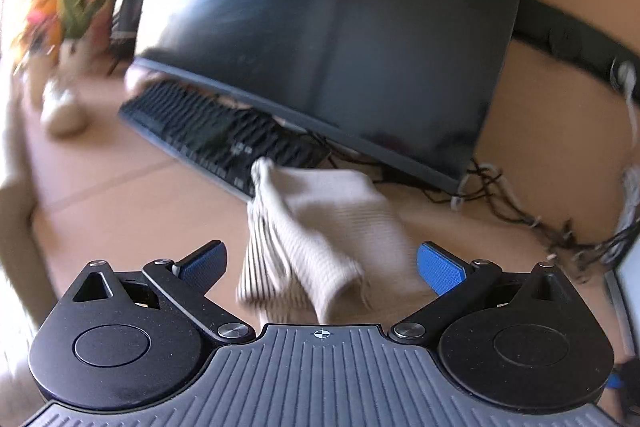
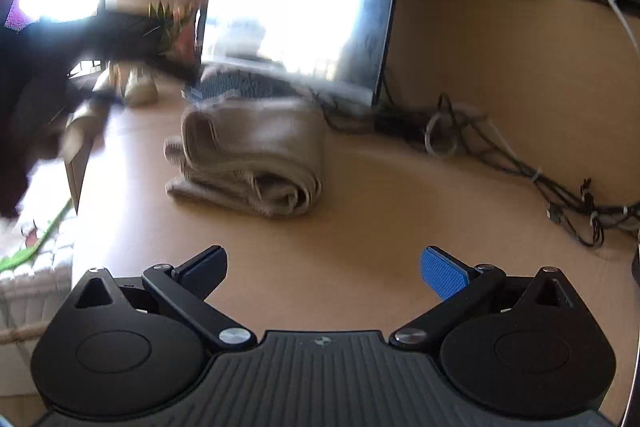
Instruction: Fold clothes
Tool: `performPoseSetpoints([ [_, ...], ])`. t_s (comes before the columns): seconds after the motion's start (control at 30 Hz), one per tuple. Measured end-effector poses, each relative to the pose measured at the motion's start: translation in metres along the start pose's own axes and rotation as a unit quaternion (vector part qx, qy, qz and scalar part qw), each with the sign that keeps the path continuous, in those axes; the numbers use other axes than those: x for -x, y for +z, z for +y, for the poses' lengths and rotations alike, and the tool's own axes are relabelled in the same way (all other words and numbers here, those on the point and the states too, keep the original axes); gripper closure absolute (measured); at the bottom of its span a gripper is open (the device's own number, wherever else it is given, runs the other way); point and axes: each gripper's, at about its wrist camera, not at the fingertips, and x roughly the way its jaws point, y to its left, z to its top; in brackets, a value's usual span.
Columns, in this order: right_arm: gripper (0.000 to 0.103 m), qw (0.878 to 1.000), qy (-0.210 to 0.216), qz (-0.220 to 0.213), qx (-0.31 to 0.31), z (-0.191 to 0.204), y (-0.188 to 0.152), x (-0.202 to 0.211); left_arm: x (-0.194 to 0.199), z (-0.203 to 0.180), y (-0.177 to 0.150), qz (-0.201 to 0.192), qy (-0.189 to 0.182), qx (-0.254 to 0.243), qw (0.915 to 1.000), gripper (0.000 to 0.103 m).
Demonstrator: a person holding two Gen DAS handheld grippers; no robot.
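The beige cloth point(image 2: 248, 159) lay bundled on the desk point(image 2: 360, 219) beside the keyboard point(image 1: 216, 131), seemingly already folded, though blur hid its edges. Both the left gripper point(image 1: 320, 263) and right gripper point(image 2: 324, 267) gaped wide, holding nothing. Next might come a final tidy.

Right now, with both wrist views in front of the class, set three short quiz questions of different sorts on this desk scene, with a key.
1. True or false: the left gripper grips the beige garment.
2. Multiple choice: what lies directly behind the garment? A) mug B) keyboard C) book
3. Fill in: the right gripper has its jaws ____.

Key:
1. False; its jaws stand open, the cloth loose on the desk.
2. B, under the monitor.
3. Open, well short of the folded garment.
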Motion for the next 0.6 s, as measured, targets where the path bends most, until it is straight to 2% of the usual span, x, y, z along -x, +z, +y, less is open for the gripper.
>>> performPoseSetpoints([
  [0.1,0.0,1.0,-0.016,0.016,-0.014,-0.003,-0.001,-0.005,-0.037,0.013,-0.002,0.038,0.024,-0.037,0.9983,0.0],
  [0.23,0.0,0.998,-0.034,0.031,-0.042,-0.007,0.002,-0.014,-0.062,0.052,-0.024,0.098,0.001,0.017,0.995,0.0],
  [0.27,0.0,0.998,-0.036,0.034,-0.048,-0.008,0.003,-0.017,-0.064,0.059,-0.026,0.099,-0.013,0.036,0.9944,0.0],
  [0.43,0.0,0.998,-0.036,0.043,-0.043,-0.006,0.01,-0.035,-0.073,0.074,-0.027,0.103,-0.054,0.058,0.9915,0.0],
  [0.53,0.0,0.998,-0.028,0.039,-0.051,-0.008,0.013,-0.038,-0.062,0.083,-0.033,0.103,-0.058,0.081,0.9896,0.0],
  [0.6,0.0,0.997,-0.018,0.036,-0.06,-0.011,0.014,-0.039,-0.054,0.084,-0.036,0.095,-0.052,0.072,0.9915,0.0],
])
